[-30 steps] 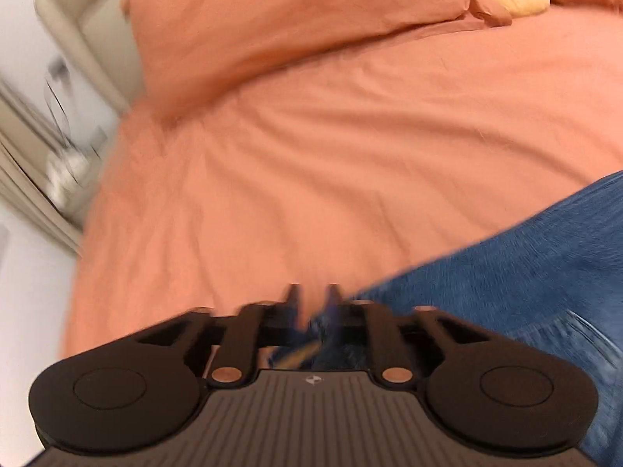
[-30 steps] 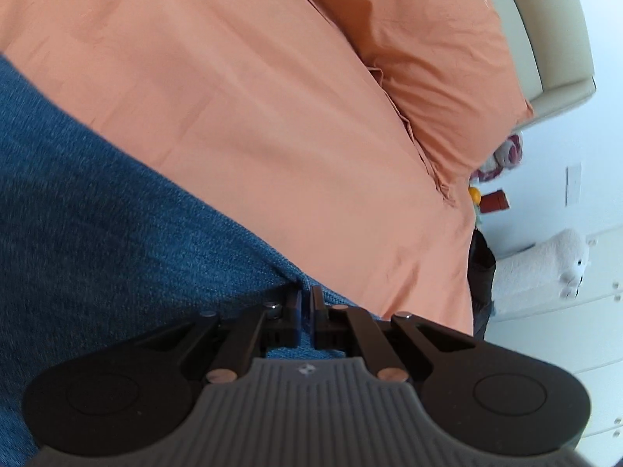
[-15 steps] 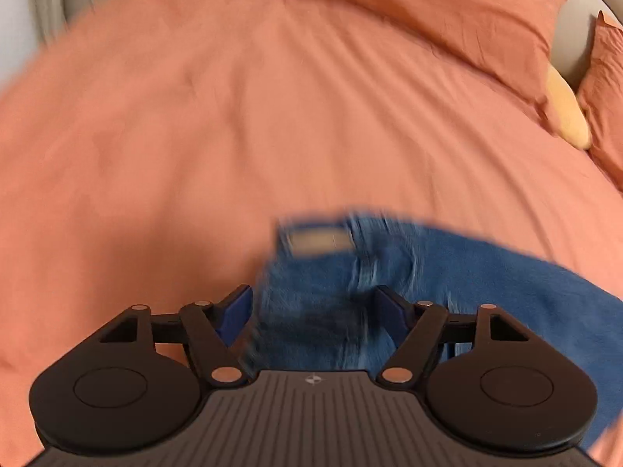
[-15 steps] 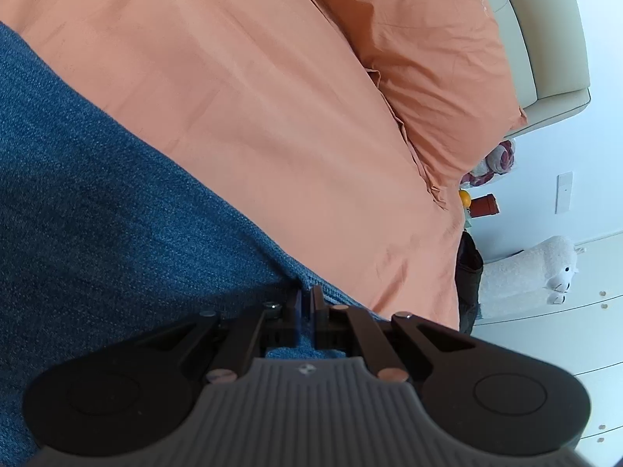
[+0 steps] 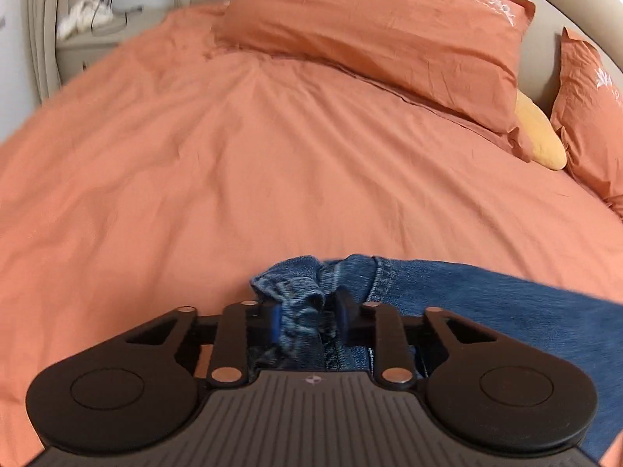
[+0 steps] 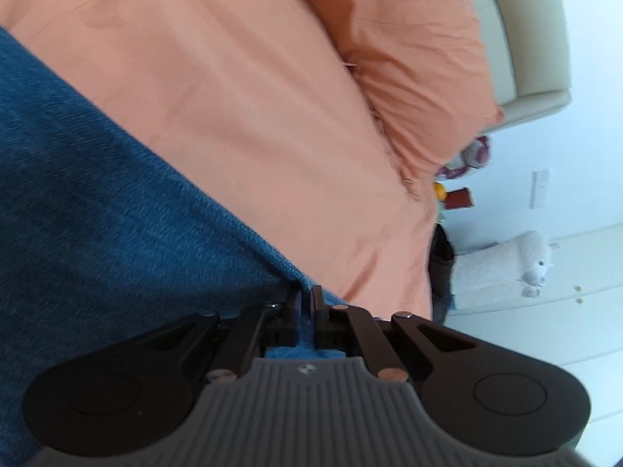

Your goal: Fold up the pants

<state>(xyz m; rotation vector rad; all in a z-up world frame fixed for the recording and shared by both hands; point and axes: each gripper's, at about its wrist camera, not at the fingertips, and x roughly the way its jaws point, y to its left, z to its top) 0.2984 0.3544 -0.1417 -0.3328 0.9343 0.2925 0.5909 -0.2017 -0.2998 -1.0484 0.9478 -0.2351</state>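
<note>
So the blue denim pants [image 5: 486,311] are lying on the orange bed cover [image 5: 253,163], and both grippers are right on them. The left hand-held gripper [image 5: 309,317] has a bunched-up wad of denim sitting between its fingers, which press it from both sides, so it's grasping the pants; the rest of the fabric runs off to that gripper's right. The right hand-held gripper [image 6: 305,311] is clenched almost fully, fingers with just a thin slit between them, pinching the pants [image 6: 117,202] right at the edge seam, with most of the denim spreading to its left and the bed cover [image 6: 253,97] ahead and to the right. Past the left gripper there's an orange pillow [image 5: 381,27], with a yellow cushion [image 5: 541,140] beside it. No containers that I can make out.
</note>
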